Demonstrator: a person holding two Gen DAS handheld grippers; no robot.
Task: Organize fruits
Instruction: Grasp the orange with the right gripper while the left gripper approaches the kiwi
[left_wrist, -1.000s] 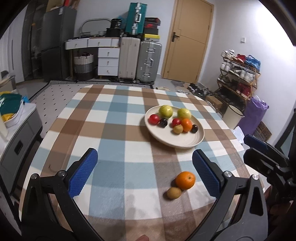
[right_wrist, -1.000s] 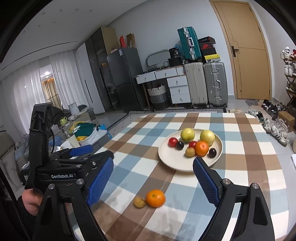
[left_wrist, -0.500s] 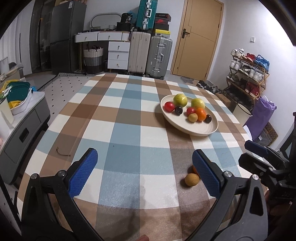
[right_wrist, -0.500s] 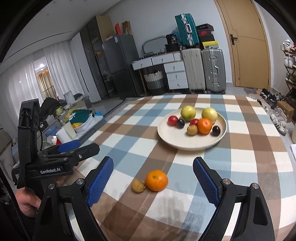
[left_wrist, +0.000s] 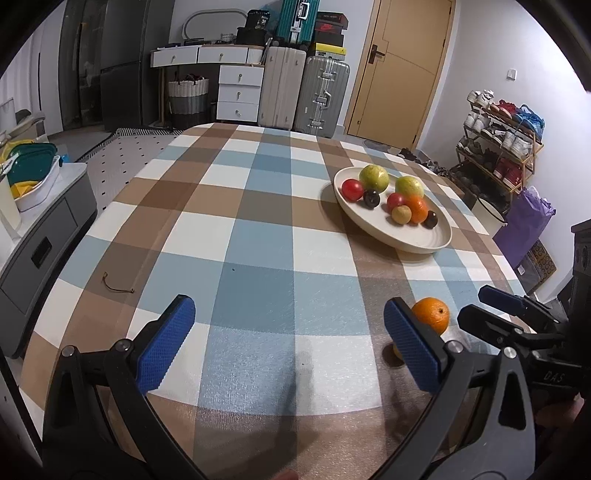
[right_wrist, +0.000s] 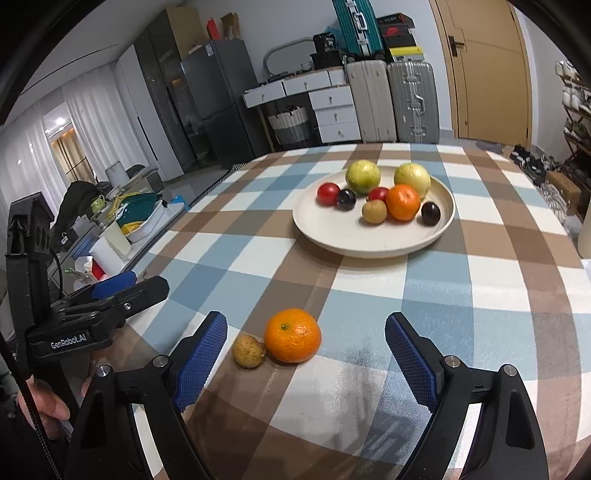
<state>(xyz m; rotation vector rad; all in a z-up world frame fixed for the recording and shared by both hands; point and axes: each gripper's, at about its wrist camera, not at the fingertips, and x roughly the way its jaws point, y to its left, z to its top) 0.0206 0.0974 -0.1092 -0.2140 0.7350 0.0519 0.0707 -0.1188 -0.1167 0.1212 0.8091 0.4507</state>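
Note:
An orange (right_wrist: 293, 335) and a small brown fruit (right_wrist: 248, 351) lie side by side on the checked tablecloth, just ahead of my open, empty right gripper (right_wrist: 306, 356). A cream plate (right_wrist: 369, 240) farther back holds several fruits: green, red, dark, brown and one orange. In the left wrist view the orange (left_wrist: 431, 315) sits behind my right fingertip, the brown fruit is mostly hidden, and the plate (left_wrist: 413, 240) is at the right. My left gripper (left_wrist: 286, 341) is open and empty over the cloth, left of the loose fruits.
A small bent stem or wire (left_wrist: 117, 287) lies on the cloth at the left. The right gripper (left_wrist: 517, 317) shows at the right edge of the left view. A grey side cabinet (left_wrist: 40, 236) stands left of the table; suitcases (left_wrist: 321, 96) and a shoe rack (left_wrist: 498, 136) stand behind.
Both grippers have moved lower and closer to the table. The right gripper has neared the loose orange and brown fruit. The left view has swung left, so the plate sits farther right.

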